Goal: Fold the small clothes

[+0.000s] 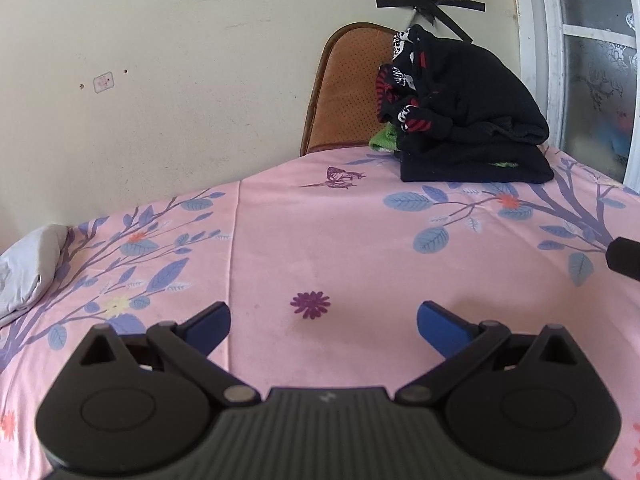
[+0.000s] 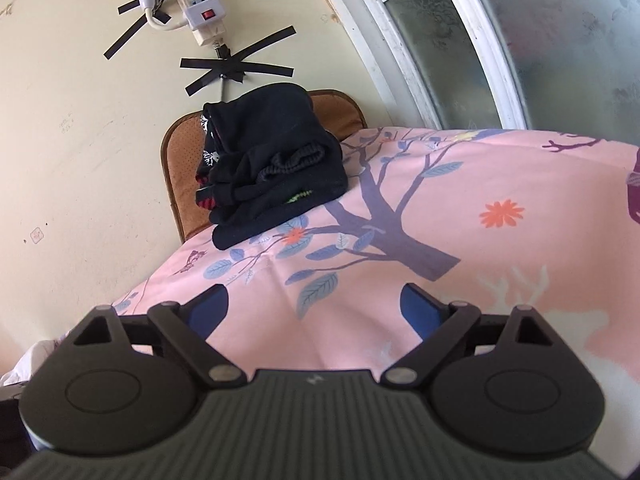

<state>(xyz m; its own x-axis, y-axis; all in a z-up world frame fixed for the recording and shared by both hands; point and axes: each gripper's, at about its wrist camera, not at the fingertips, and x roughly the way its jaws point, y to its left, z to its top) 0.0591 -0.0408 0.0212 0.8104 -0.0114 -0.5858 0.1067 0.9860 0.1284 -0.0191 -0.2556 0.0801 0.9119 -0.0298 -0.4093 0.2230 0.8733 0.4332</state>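
At the bed's far edge sits my dark clothes pile (image 1: 472,120), ahead-right of the left hand-held gripper (image 1: 323,322), ahead-left of the right hand-held gripper (image 2: 314,308); both spread, empty.

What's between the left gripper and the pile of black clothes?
Only bare pink flowered sheet, seen in the left wrist view, between the left gripper and the black clothes pile.

Pink floral cotton-like bedsheet (image 1: 360,240): matt, smooth, one pressed crease; black knitted clothes pile (image 1: 472,120) far right: soft, fuzzy, ribbed cuff, red-white patterned trim; left gripper (image 1: 323,322): matt black plastic body, ribbed housing, dull metal pivot pins, blue smooth pads; brown perforated cushion (image 1: 344,92): leather-like; cream painted wall (image 1: 160,80): matt, scuffed; frosted patterned window glass (image 2: 560,40), glossy white frame; white plastic power strip (image 2: 196,8), matt black tape
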